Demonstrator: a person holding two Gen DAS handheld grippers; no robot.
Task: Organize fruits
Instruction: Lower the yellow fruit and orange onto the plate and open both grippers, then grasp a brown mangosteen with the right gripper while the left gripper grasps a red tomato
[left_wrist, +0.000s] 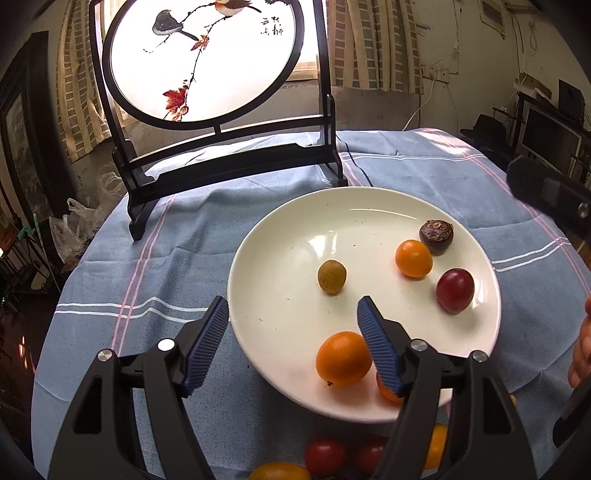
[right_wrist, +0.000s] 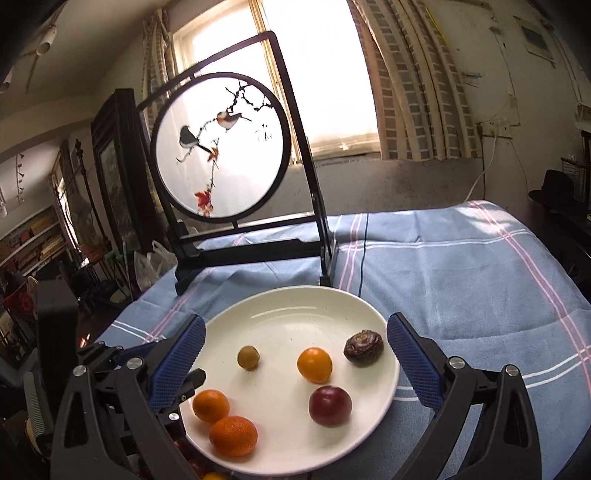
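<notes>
Fruits sit on a white plate (right_wrist: 369, 314) on a blue checked tablecloth (right_wrist: 461, 266), six pcs counted from the right wrist view. Using the plate as a clock face in that view: dark wrinkled fruit (right_wrist: 363, 347) at approx 3 o'clock by the rim; smooth orange fruit (right_wrist: 314, 364) just right of centre, near the wrinkled one but not touching; small olive-brown fruit (right_wrist: 248, 357) left of centre, at approx 10; dark red fruit (right_wrist: 330, 405) at approx 5; two orange fruits at approx 7-8, a smooth one (right_wrist: 211, 405) and a pebbly-skinned one (right_wrist: 233, 435), touching each other.

More fruit lies off the plate on the cloth at its near edge, seen from the left wrist view: a red tomato-like fruit (left_wrist: 325, 456) and a yellow-orange one (left_wrist: 279, 472), partly cut off by the frame.

Left gripper (left_wrist: 293, 310): released, jaws apart, nothing clamped. Its right pad sits over the plate just beside a smooth orange fruit (left_wrist: 344, 358); can't tell if it touches. Left pad is outside the rim.

Right gripper (right_wrist: 295, 325): released, jaws wide, straddling most of the plate, nothing between the pads but the plate w/ fruit below.

Framed round bird-painting screen (right_wrist: 219, 147) stands at 12 o'clock behind the plate, backlit by a window (right_wrist: 314, 74).
</notes>
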